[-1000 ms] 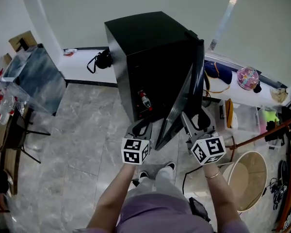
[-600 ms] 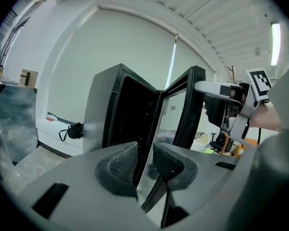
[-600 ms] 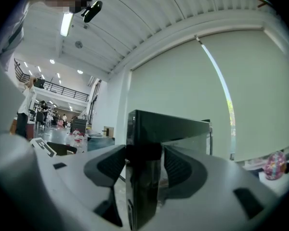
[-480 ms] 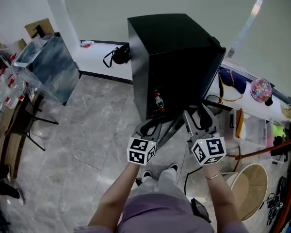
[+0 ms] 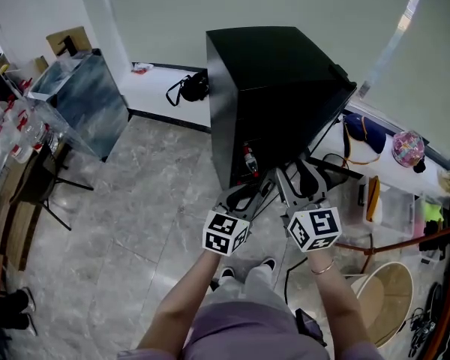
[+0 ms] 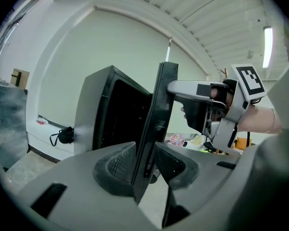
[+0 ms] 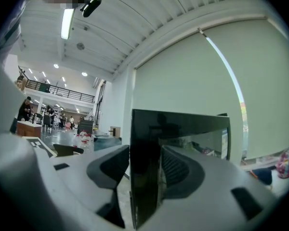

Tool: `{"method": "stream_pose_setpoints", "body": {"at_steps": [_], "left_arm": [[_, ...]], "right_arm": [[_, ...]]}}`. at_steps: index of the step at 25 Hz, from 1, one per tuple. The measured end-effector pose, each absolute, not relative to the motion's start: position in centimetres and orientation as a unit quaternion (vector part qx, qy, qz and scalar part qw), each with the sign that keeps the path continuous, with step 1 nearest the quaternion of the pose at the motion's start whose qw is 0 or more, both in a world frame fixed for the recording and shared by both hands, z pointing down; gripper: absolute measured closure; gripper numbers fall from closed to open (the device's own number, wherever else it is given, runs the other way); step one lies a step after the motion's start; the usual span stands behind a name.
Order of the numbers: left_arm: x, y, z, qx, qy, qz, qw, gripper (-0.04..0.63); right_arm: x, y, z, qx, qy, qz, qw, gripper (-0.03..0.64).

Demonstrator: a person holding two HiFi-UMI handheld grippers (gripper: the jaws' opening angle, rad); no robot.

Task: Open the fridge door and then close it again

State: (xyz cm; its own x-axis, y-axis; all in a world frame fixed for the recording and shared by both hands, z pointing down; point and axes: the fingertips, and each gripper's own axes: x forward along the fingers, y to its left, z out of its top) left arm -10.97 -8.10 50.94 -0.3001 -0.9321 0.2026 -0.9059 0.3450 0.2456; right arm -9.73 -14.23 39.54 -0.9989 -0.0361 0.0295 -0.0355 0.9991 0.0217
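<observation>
Fridge: a black cabinet [image 5: 274,58] stood on the tiled floor [image 5: 135,208] near the pale wall, straight ahead of the person.
Door position: the fridge door [image 6: 156,109] stood partly open, its free edge swung out toward the person and passing between the jaws of both grippers.
Inside: a small bottle [image 5: 248,158] showed in the gap; the rest of the interior was too dark to read.
Left gripper: the left gripper [image 6: 145,160] straddled the lower stretch of the door's edge. Its jaws were opening, with the pads close alongside the panel rather than clamping it.
Right gripper: the right gripper [image 7: 145,170] sat higher on the same edge. Its jaws were closing with the panel between them, and a sliver of gap showed at one pad.
Stiffness: the door looked like a rigid slab that would not flex and would swing only about its hinge.
Weight: probably moderate, since it was a thick panel, so a steady push along its arc would serve better than a jerk.
Surface: glossy and reflective, so likely slippery under a light pinch.
Where to hold: the free edge, farthest from the hinge, with the ribbed pads flat on both faces.
Care: the seal would probably pull the door shut near the end, and the bottle could rattle if it slammed.
</observation>
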Motion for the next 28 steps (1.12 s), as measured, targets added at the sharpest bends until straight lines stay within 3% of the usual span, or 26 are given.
{"method": "stream_pose_setpoints", "body": {"at_steps": [10,15,28], "left_arm": [[-12.1,-11.9,51.7,0.575,-0.800,-0.013,0.169,0.466],[-13.6,-12.2,52.4,0.549,-0.817,0.003,0.177,0.531],[-19.0,-12.3,52.5,0.499,-0.844,-0.027,0.194,0.526]], "right_arm": [[-11.5,-13.8,39.1,-0.008,-1.000,0.003,0.011,0.420],[-10.4,-15.8,39.9,0.010,-1.000,0.023,0.011,0.428],[-8.6,-19.6,43.5,0.036,-0.996,0.072,0.043,0.436]]}}
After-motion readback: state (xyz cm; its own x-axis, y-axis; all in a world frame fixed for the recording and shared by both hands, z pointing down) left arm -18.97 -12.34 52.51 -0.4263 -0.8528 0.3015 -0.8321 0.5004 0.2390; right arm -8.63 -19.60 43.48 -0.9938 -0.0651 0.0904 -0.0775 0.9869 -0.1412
